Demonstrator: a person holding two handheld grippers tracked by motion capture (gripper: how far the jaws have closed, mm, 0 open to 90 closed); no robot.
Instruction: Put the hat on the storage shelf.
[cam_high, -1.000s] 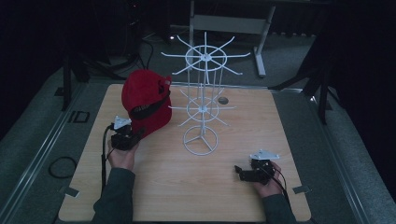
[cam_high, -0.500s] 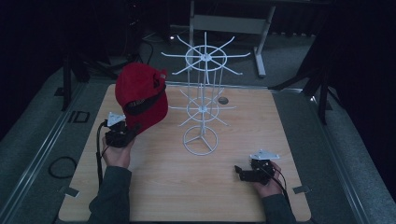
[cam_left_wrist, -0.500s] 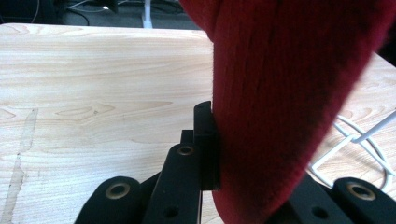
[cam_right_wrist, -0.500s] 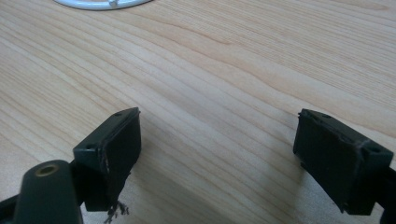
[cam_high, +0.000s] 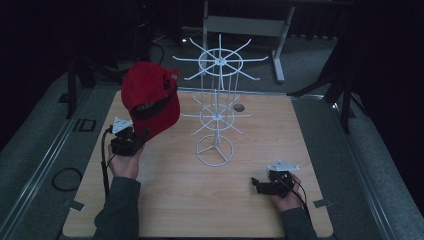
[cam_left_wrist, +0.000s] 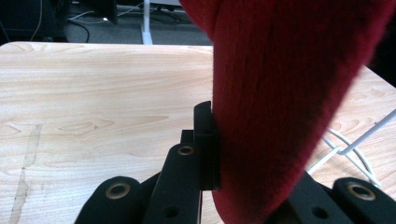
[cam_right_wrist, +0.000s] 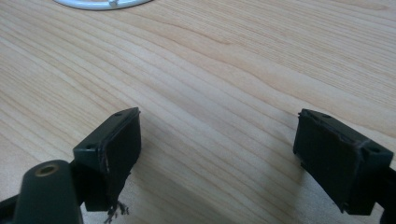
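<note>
A red cap with a black back strap hangs in the air over the table's left side, tilted, held by its lower edge. My left gripper is shut on the cap's brim; in the left gripper view the red fabric is clamped between the black jaws. A white wire display rack with spoked hook rings stands at the table's middle, to the right of the cap. My right gripper rests low at the front right, open, with bare wood between its fingers.
The wooden table is surrounded by grey floor and dark surroundings. A small round hole or disc sits behind the rack. The rack's round base lies just ahead of my right gripper. A cable trails from the left gripper.
My left gripper has lifted the red cap off the table and tilted it up and slightly left. The right gripper has stayed in place.
</note>
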